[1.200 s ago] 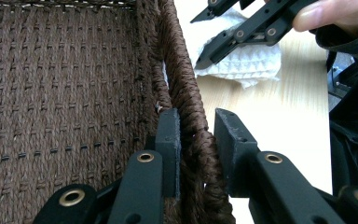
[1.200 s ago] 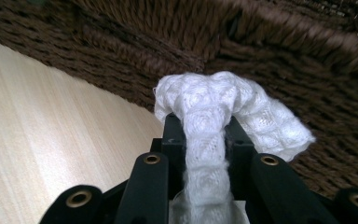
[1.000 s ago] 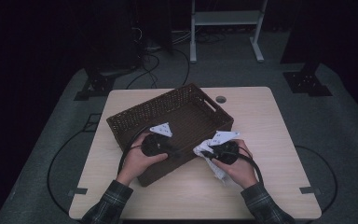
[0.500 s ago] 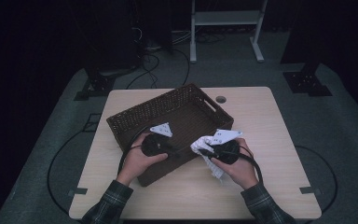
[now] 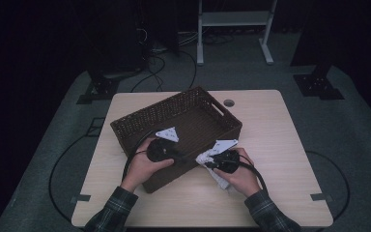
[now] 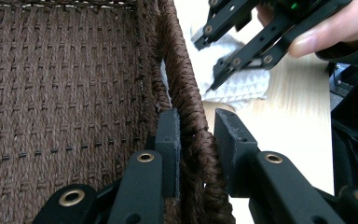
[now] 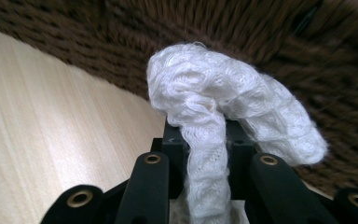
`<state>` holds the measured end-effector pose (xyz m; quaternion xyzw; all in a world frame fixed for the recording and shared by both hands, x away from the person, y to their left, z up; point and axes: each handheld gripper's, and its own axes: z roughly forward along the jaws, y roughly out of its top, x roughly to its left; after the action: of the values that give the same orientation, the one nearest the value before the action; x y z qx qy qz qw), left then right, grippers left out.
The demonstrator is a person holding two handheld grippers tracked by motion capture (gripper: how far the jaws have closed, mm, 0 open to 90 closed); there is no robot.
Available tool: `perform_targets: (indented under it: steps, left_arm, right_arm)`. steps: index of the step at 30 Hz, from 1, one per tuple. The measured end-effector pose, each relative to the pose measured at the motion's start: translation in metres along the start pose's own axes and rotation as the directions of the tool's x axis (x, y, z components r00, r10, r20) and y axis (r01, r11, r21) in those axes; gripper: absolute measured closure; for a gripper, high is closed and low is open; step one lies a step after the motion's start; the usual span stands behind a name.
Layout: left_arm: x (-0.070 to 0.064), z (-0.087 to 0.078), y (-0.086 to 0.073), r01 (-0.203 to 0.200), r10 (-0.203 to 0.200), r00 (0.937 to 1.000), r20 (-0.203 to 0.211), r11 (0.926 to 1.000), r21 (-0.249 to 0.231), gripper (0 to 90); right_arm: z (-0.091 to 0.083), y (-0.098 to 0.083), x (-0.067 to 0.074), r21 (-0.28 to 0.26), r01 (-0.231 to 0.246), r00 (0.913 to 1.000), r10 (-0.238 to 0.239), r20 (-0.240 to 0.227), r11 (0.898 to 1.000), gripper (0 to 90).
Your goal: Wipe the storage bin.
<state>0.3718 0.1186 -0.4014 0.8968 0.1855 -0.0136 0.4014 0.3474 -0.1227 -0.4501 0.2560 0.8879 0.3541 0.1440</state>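
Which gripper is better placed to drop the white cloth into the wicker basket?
Right. The right gripper already pinches the white cloth beside the basket, while the left gripper straddles its wall.

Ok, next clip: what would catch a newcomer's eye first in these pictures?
The dark brown woven basket set at an angle in the middle of the pale wooden table. Then the bright white cloth, pinched in the right gripper just outside the basket's near corner. The left gripper straddles the basket's rim, one jaw inside the wall and one outside.
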Motion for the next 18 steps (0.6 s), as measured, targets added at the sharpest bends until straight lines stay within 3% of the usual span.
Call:
perform_targets:
  steps: [8, 14, 18]
  left_arm:
    - [0.000, 0.000, 0.000, -0.004, 0.004, 1.0000, 0.001, 1.0000, 0.000, 71.2]
    - [0.000, 0.000, 0.000, -0.005, 0.005, 1.0000, 0.000, 1.0000, 0.000, 71.2]
    - [0.000, 0.000, 0.000, -0.001, 0.001, 1.0000, 0.001, 1.0000, 0.000, 71.1]
  right_arm:
    - [0.023, -0.006, 0.001, 0.089, 0.005, 1.0000, -0.006, 0.004, 0.996, 74.9]
    - [0.023, -0.007, 0.003, 0.091, 0.004, 1.0000, -0.005, 0.006, 0.996, 74.8]
    - [0.009, -0.002, 0.006, 0.047, 0.015, 0.9999, -0.015, -0.003, 0.999, 74.8]
